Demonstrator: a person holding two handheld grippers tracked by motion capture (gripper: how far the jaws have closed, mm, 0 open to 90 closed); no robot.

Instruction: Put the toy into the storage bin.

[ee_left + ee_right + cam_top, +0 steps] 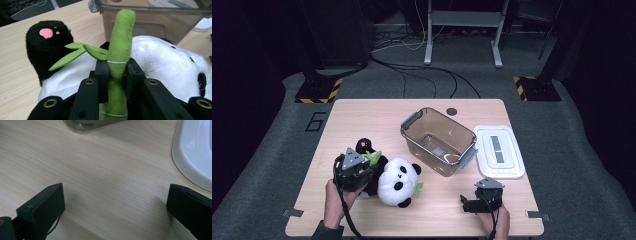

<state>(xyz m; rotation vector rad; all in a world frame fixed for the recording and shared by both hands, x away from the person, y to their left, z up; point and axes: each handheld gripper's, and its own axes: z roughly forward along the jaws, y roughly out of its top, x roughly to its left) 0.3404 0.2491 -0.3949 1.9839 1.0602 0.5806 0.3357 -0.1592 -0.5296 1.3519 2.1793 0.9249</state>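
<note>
A black-and-white plush panda [396,183] lies on the wooden table [362,117] at the front left, one black foot with a pink pad [47,33] sticking up. My left gripper [371,161] is shut on the green bamboo stalk [121,37] sewn to the plush. In the left gripper view the gripper [117,72] pinches the stalk from both sides, with green leaves [75,51] spreading to the left. My right gripper [479,200] rests near the front right edge. Its jaws stand wide open over bare wood, and the right gripper [115,205] holds nothing.
A clear brown plastic bin [438,142] with grey handles stands open at the table's middle, just beyond the panda. Its white lid [499,151] lies flat to the right of it, close to my right gripper. Cables and stands lie on the floor behind.
</note>
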